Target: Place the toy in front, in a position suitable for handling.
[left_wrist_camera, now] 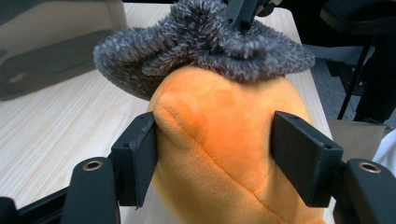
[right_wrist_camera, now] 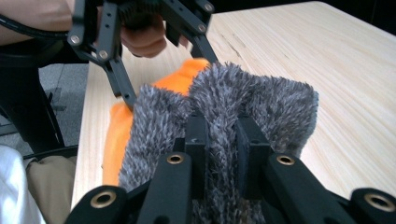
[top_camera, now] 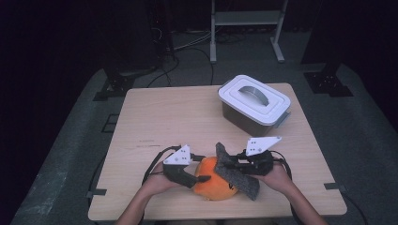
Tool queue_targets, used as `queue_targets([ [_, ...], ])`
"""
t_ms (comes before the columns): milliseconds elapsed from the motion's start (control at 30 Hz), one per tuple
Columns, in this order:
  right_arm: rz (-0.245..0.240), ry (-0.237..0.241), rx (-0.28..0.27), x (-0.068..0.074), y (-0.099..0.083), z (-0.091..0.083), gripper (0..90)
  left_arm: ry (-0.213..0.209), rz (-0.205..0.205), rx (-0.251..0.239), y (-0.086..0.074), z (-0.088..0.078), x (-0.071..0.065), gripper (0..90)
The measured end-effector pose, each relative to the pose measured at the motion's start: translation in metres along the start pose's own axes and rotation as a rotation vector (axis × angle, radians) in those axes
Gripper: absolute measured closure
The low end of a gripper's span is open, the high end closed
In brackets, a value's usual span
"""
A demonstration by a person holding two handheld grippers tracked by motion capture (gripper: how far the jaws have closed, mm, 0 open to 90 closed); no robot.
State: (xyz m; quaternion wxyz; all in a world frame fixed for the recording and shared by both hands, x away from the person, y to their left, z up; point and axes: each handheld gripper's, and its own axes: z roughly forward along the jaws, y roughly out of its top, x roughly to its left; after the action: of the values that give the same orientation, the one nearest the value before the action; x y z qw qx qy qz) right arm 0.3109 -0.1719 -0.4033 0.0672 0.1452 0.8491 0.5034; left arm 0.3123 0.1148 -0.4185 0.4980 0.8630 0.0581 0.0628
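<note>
An orange plush toy (top_camera: 213,183) lies at the near edge of the pale wooden table (top_camera: 187,117), between the person's two hands. Its skin is a short, smooth fleece, rounded and bulging, with a stitched seam that runs down its front in the left gripper view. A grey fuzzy fabric piece (top_camera: 237,171), long-piled and flecked light and dark, lies draped over the toy's top and right side like a floppy flap.

The left gripper (top_camera: 199,178) has its black jaws half spread around the toy's body; in the left gripper view the flat pads (left_wrist_camera: 144,156) press into the fleece on both sides, so the toy is held. The right gripper (top_camera: 234,164) has its jaws drawn narrow, pinching a fold of the grey fabric; in the right gripper view the pile bunches up between the two pads (right_wrist_camera: 198,140).

The high view alone takes in the whole table, with a lidded storage box (top_camera: 253,104) standing well apart toward the far right: white lid with a curved grey handle, smoky translucent walls. The left gripper view shows that box as a blurred wall at upper left. The right gripper view shows the left gripper's linkage and the hand (right_wrist_camera: 142,39) behind it, beyond the fabric.
</note>
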Motion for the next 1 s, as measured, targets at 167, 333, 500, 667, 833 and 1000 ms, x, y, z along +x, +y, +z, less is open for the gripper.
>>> queue_targets([
  [167,0.054,-0.021,0.015,-0.003,-0.021,-0.011,76.4,0.004,-0.002,0.000,0.000,0.000,0.000,33.2],
  [333,0.114,-0.026,0.051,-0.004,-0.047,-0.021,76.2,0.006,-0.006,-0.001,-0.001,0.001,0.001,33.2],
  [500,0.134,-0.033,0.080,-0.004,-0.057,-0.027,76.3,0.010,-0.015,0.000,-0.002,0.000,0.001,33.1],
  [667,0.082,-0.030,0.012,0.008,-0.037,-0.036,76.4,0.012,-0.024,-0.001,-0.003,-0.001,0.003,33.0],
  [833,0.028,0.002,-0.006,0.018,-0.020,-0.027,76.4,0.021,-0.023,0.003,-0.002,-0.001,0.003,31.9],
  [1000,0.019,-0.014,0.035,0.016,-0.025,-0.010,76.4,0.041,-0.032,-0.006,0.000,-0.005,0.004,28.2],
])
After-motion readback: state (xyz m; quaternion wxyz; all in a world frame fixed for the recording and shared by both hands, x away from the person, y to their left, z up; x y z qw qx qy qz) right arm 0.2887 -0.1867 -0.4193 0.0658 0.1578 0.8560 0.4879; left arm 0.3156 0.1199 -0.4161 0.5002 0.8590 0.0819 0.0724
